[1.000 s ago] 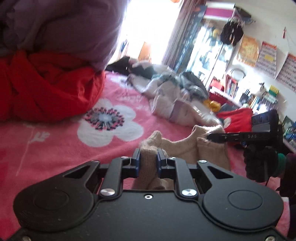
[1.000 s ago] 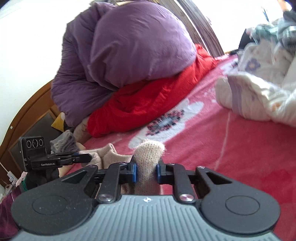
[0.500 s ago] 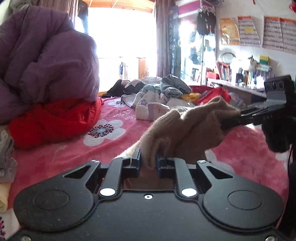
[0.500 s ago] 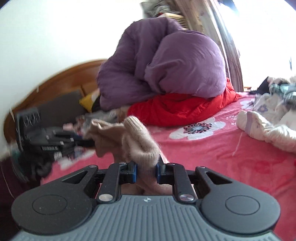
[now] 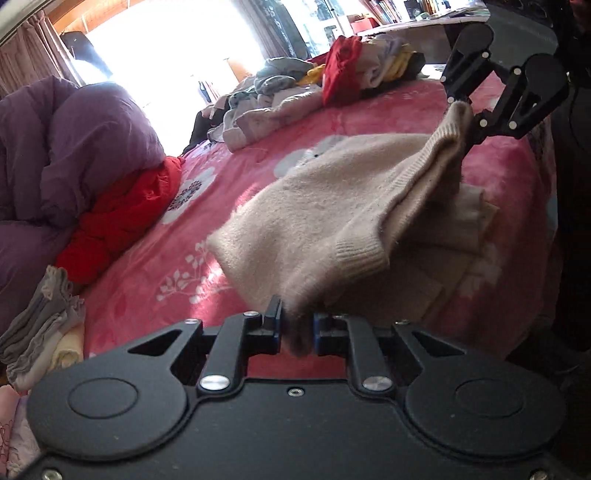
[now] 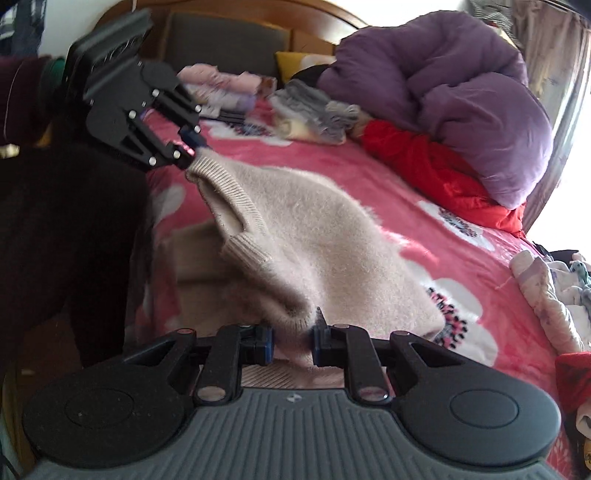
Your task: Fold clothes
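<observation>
Beige knit sweater (image 5: pixel 332 206): held up over the bed, stretched between both claws, lower part resting on the pink floral bedspread (image 5: pixel 155 266).
L claw (image 5: pixel 297 325): jaws clamped on a fuzzy edge of the sweater, fabric bunched btwn pads. Also seen from right wrist cam at upper left (image 6: pixel 192 153), pinching the ribbed edge.
R claw (image 6: pixel 291 338): jaws clamped on another fuzzy edge of the sweater, cloth filling the gap. In left wrist cam it shows at upper right (image 5: pixel 467 122), gripping the ribbed corner.
Purple duvet (image 6: pixel 461 92): heaped at head of bed, on top of red garment (image 6: pixel 443 173).
Folded stack, grey/cream (image 5: pixel 40 332): on bedspread, near the duvet.
Unfolded clothes pile (image 5: pixel 295 92): far end of bed, mixed colours, incl. a red piece.
Wooden headboard (image 6: pixel 229 22): behind the folded items.
Window (image 5: pixel 177 48): very bright, detail washed out.
</observation>
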{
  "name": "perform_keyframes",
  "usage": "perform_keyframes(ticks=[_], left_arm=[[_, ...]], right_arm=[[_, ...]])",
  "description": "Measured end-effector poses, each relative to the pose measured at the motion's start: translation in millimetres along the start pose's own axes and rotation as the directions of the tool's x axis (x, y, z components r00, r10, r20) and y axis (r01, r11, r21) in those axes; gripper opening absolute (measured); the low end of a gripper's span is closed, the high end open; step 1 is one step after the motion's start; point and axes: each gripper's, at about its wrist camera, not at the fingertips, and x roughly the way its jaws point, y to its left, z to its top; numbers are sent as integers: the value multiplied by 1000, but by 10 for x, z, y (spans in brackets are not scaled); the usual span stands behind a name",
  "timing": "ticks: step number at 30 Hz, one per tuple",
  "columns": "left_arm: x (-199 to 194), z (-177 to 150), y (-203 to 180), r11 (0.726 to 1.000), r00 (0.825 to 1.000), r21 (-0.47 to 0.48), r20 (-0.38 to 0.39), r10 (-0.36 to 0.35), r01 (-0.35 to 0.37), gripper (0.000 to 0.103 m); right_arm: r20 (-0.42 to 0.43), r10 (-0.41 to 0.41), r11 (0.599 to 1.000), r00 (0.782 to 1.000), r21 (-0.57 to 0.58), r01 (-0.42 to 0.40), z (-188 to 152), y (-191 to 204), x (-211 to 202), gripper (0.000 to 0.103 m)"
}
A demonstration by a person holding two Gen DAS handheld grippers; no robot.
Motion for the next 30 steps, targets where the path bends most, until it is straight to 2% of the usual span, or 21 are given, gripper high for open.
perform_keyframes(ticks=[4, 6, 8, 9, 11, 13, 15, 16, 17, 19, 20, 22, 25, 26, 27, 28, 29, 30], left_arm=[[-46, -98, -236, 998, 1000, 60, -26, -13, 15, 13], [-56, -122, -294, 998, 999, 50, -23, -44, 45, 13], [-33, -132, -408, 993, 998, 110, -39, -48, 52, 13], [-24, -131, -449, 991, 998, 130, -44, -40, 46, 13], [-33, -117, -455, 985, 994, 142, -71, -84, 94, 18], [-122, -87, -371, 980, 985, 132, -105, -135, 148, 27], [-301, -35, -196, 984, 986, 81, -72, -151, 156, 31], [-360, 17, -59, 991, 991, 29, -34, -132, 133, 31], [-390, 93, 119, 992, 994, -61, 11, -110, 111, 31], [-350, 221, 370, 974, 992, -202, 91, -89, 106, 31], [-267, 283, 463, 959, 990, -264, 120, -78, 108, 31], [27, 366, 598, 912, 991, -397, 121, -63, 106, 31], [499, 374, 586, 823, 992, -555, 91, -83, 120, 32], [644, 339, 526, 803, 993, -584, 58, -101, 116, 32], [809, 282, 432, 798, 992, -596, -14, -123, 91, 32], [965, 222, 292, 818, 987, -572, -95, -131, 53, 32], [987, 189, 165, 853, 990, -521, -98, -99, 34, 33], [938, 191, 79, 874, 995, -486, -76, -62, 17, 33]], right_arm=[[-33, -11, 999, 999, -42, 9, -104, 241, -12, 20], [-65, -28, 996, 997, -92, 22, -140, 365, 36, 22], [-126, -33, 990, 992, -141, 15, -185, 475, 101, 30], [-149, -31, 987, 988, -163, 6, -208, 522, 111, 41], [-186, -25, 980, 982, -199, -13, -245, 599, 98, 52], [-224, -10, 978, 975, -205, -38, -236, 611, 15, 52], [-270, 13, 979, 963, -190, -67, -189, 571, -105, 52], [-258, 11, 982, 966, -181, -60, -140, 531, -209, 52], [-215, 16, 990, 976, -133, -45, -72, 442, -301, 52], [-119, 14, 1000, 993, -2, -15, 68, 228, -401, 55], [-66, 6, 997, 998, 82, 0, 139, 103, -405, 58], [-5, -66, 978, 998, 198, 66, 255, -61, -256, 62], [11, -134, 958, 991, 256, 127, 346, -103, 152, 62], [11, -145, 952, 989, 275, 137, 350, -98, 297, 62], [-10, -125, 947, 992, 296, 123, 295, -105, 475, 62], [-54, -119, 953, 991, 274, 129, 183, -45, 610, 62], [-97, -115, 958, 989, 251, 136, 68, 18, 744, 64], [-141, -111, 963, 984, 228, 141, -46, 81, 877, 64]])
